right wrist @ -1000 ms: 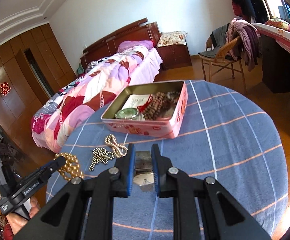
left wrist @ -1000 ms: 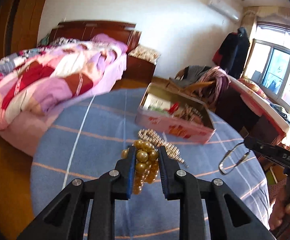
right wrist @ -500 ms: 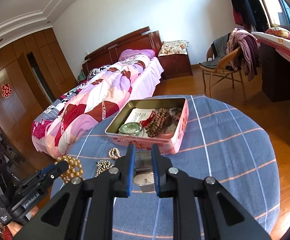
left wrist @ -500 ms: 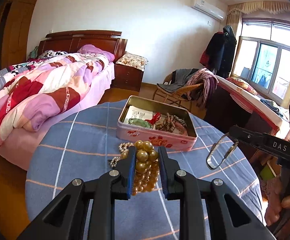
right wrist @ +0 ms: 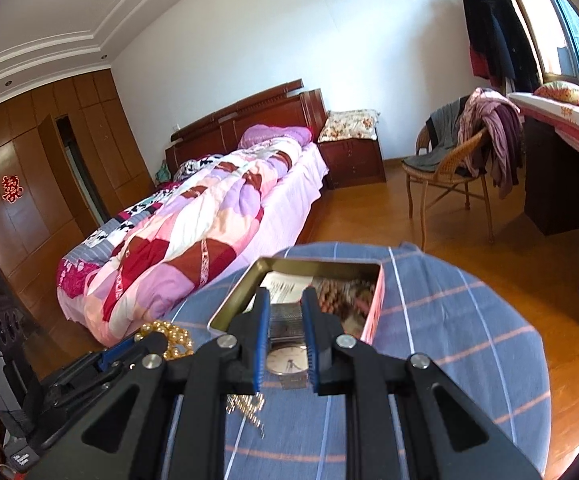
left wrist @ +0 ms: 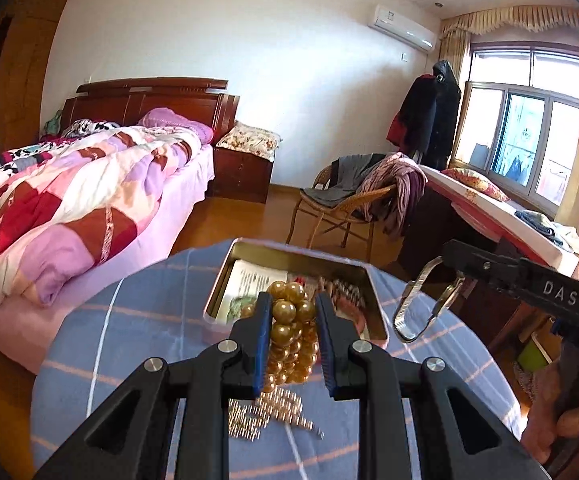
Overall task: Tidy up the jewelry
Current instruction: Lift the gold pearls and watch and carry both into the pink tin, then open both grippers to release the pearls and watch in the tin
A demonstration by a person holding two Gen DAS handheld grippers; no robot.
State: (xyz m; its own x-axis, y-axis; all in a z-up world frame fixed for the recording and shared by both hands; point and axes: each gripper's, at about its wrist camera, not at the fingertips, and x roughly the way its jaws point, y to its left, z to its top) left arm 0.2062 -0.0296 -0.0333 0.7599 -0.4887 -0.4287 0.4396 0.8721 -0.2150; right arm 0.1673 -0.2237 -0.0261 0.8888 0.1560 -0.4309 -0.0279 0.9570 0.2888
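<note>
My left gripper [left wrist: 291,305] is shut on a bunch of golden bead bracelets [left wrist: 289,328], lifted above the blue checked tablecloth [left wrist: 129,328], just in front of the open pink tin [left wrist: 369,276]. My right gripper [right wrist: 285,300] is shut on a metal-band wristwatch [right wrist: 287,360], held near the tin [right wrist: 373,312]. In the left wrist view the right gripper [left wrist: 455,258] shows at the right with the watch band [left wrist: 407,308] hanging from it. In the right wrist view the left gripper [right wrist: 145,344] holds the golden beads [right wrist: 169,336] at lower left. The tin holds paper and brown beads.
A small pearl-coloured bead chain [left wrist: 265,416] lies on the cloth below the left gripper, also seen as a chain [right wrist: 245,404] in the right wrist view. A bed [right wrist: 209,216], a wicker chair [right wrist: 445,172] with clothes and a dark desk [right wrist: 561,168] surround the round table.
Both grippers have risen and moved toward the tin with their loads. The tin now sits just behind the fingertips in both views. The bead chain has dropped lower in the frames.
</note>
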